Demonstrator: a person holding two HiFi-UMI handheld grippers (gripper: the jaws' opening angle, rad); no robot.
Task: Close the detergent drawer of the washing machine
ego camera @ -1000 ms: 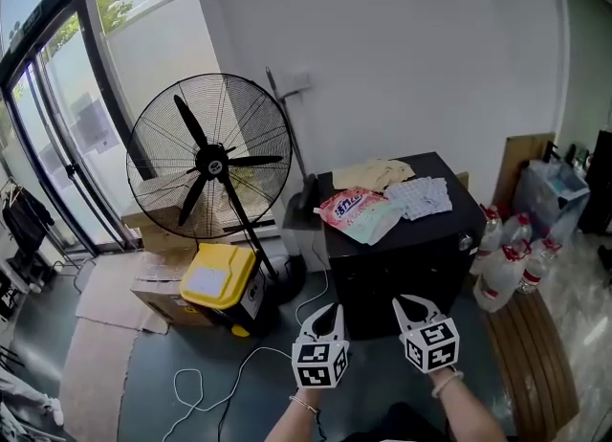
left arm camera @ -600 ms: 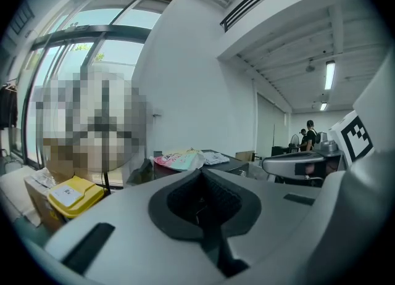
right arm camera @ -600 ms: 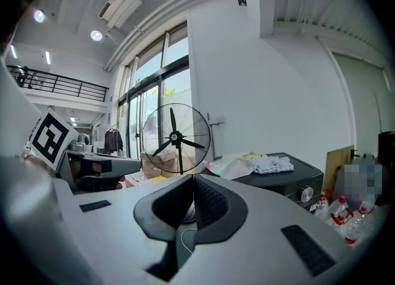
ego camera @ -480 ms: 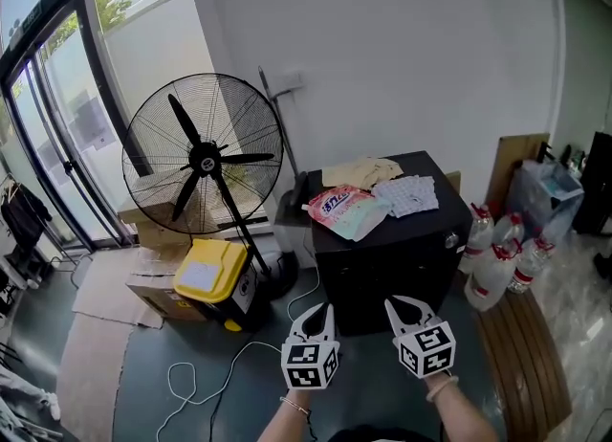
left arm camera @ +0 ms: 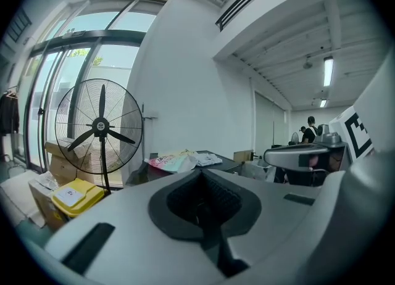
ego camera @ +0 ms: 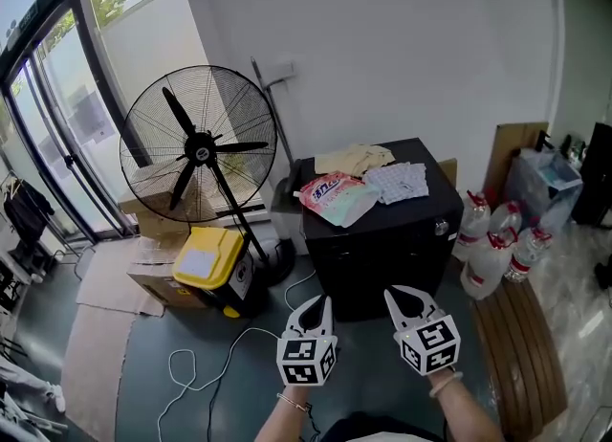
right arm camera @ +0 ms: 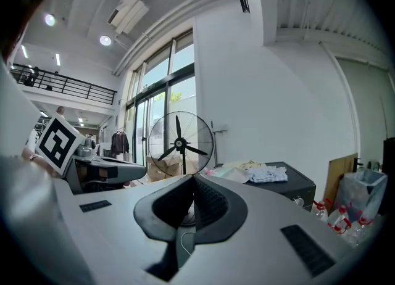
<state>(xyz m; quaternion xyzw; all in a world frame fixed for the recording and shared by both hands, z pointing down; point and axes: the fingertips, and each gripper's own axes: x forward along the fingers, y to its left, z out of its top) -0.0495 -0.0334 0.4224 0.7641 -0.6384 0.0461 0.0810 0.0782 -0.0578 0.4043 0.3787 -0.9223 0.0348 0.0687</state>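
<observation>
The black washing machine (ego camera: 382, 239) stands against the white wall, about a step ahead of both grippers. Its front is dark, and I cannot make out the detergent drawer on it. A silver knob (ego camera: 441, 228) shows at its upper right corner. My left gripper (ego camera: 320, 306) and right gripper (ego camera: 397, 297) hover side by side low in the head view, short of the machine and touching nothing. Both are shut and hold nothing. The machine also shows beyond the shut jaws in the left gripper view (left arm camera: 203, 160) and the right gripper view (right arm camera: 290, 182).
A pink detergent bag (ego camera: 330, 191) and folded cloths (ego camera: 397, 180) lie on the machine's top. A big standing fan (ego camera: 198, 148) and a yellow box (ego camera: 206, 266) stand to the left, with a white cable (ego camera: 206, 364) on the floor. Plastic bottles (ego camera: 492, 249) cluster on the right.
The view has shifted a little: the machine and fan sit slightly higher and further left in the picture. Both grippers have stayed shut, low in front of the machine.
</observation>
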